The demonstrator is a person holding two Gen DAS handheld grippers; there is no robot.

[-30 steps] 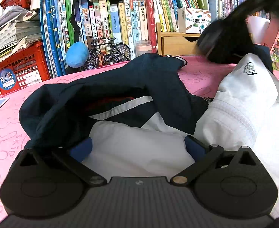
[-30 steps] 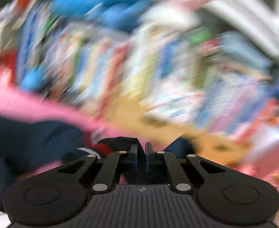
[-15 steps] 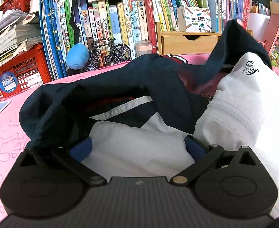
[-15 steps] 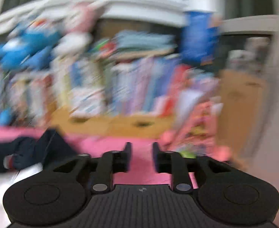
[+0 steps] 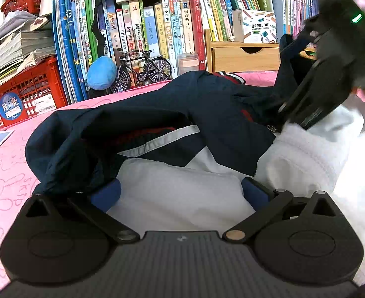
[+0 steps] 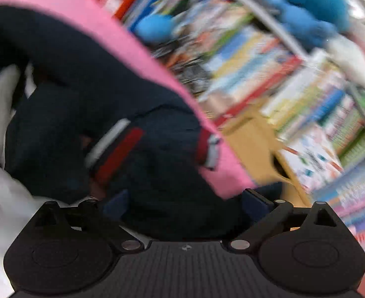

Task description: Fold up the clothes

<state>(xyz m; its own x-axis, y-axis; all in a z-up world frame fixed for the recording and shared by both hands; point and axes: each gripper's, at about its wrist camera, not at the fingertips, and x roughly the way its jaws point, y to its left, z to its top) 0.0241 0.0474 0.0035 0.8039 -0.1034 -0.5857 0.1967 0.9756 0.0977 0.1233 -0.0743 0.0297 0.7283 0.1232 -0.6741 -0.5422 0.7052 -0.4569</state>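
Both grippers' fingers spread wide, left gripper (image 5: 180, 193), right gripper (image 6: 184, 201), crumpled navy-white jacket (image 5: 157, 119) lying left-right across pink table (image 5: 3, 173)

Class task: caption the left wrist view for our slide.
Open left hand-held gripper rests over a navy-and-white jacket on pink tablecloth.

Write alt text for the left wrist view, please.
The open left gripper rests low over a crumpled navy and white jacket on a pink tablecloth. The right gripper reaches down onto the jacket at the right; a packed bookshelf fills the background.
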